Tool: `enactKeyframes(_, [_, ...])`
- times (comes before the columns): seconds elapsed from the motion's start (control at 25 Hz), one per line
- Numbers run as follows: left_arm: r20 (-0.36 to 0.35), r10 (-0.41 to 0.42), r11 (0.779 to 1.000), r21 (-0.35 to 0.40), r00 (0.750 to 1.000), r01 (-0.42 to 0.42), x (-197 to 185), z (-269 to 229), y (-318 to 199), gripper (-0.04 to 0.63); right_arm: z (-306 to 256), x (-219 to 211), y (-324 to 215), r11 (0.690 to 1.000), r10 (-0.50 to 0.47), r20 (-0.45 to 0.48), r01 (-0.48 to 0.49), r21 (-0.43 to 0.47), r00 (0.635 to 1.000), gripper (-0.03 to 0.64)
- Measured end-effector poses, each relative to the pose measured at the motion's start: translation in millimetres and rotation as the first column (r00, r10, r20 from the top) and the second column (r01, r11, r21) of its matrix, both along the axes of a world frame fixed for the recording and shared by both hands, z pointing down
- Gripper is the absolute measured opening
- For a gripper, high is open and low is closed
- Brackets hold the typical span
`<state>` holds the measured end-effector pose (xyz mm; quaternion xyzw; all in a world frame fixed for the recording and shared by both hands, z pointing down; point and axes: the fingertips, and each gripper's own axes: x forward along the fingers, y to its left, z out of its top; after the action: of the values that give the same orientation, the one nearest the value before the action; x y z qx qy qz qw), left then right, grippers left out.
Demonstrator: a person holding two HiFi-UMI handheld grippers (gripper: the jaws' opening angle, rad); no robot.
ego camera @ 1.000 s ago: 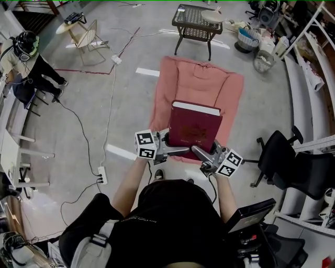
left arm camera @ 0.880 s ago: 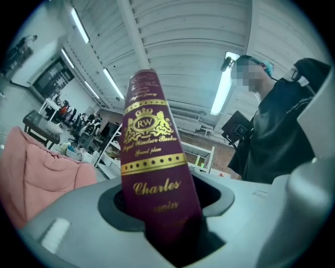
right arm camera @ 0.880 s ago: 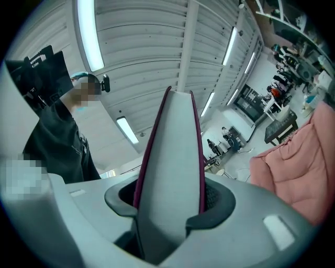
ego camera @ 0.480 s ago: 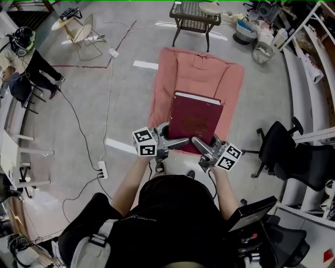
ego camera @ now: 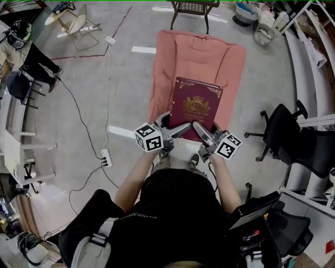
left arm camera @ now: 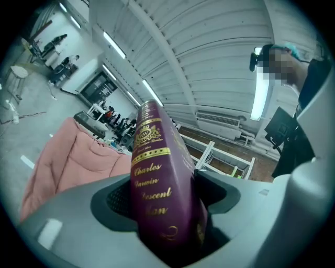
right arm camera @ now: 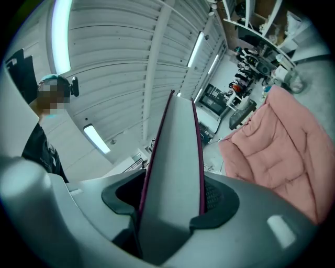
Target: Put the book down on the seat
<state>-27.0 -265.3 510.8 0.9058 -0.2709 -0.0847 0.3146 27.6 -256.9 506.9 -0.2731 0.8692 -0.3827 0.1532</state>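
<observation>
A thick maroon book with a gold crest lies cover-up over the near end of the pink padded seat on the floor. My left gripper straddles its near left corner, my right gripper its near right corner. Both sets of jaws are opening. In the left gripper view the gold-lettered spine stands between the jaws with dark gaps on both sides. The page edge in the right gripper view has a gap at its left and sits against the right pad. The pink seat shows behind.
A black office chair stands to the right, a dark wicker table beyond the seat. A power strip and cables trail over the floor at left. A person sits far left near a wire chair.
The book has tipped from steeply tilted to lying flat with its cover up on the seat. Both grippers came down and drew a little closer to the body, still at its near corners.
</observation>
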Motion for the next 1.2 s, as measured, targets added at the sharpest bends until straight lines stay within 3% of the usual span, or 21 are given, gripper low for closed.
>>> enactKeyframes(0.32, [0.054, -0.092, 0.991, -0.094, 0.994, 0.097, -12, 40, 16, 0.371, 42, -2, 17, 0.984, 0.087, 0.03, -0.081, -0.157, 0.996, 0.295])
enactKeyframes(0.56, [0.08, -0.117, 0.976, -0.176, 0.99, 0.13, -27, 77, 23, 0.371, 86, -11, 22, 0.959, 0.134, -0.04, -0.14, -0.247, 0.99, 0.319])
enactKeyframes(0.72, [0.13, -0.153, 0.96, -0.214, 0.98, 0.178, -32, 100, 23, 0.371, 110, -15, 17, 0.95, 0.092, -0.077, -0.11, -0.291, 0.993, 0.331])
enactKeyframes(1.0, [0.161, -0.04, 0.959, -0.27, 0.986, 0.083, -4, 128, 36, 0.37, 133, 8, 32, 0.941, 0.077, -0.129, -0.115, -0.32, 0.989, 0.337])
enactKeyframes(1.2, [0.175, -0.023, 0.957, -0.28, 0.984, 0.072, -7, 134, 40, 0.37, 140, 6, 37, 0.938, 0.081, -0.126, -0.118, -0.327, 0.989, 0.337])
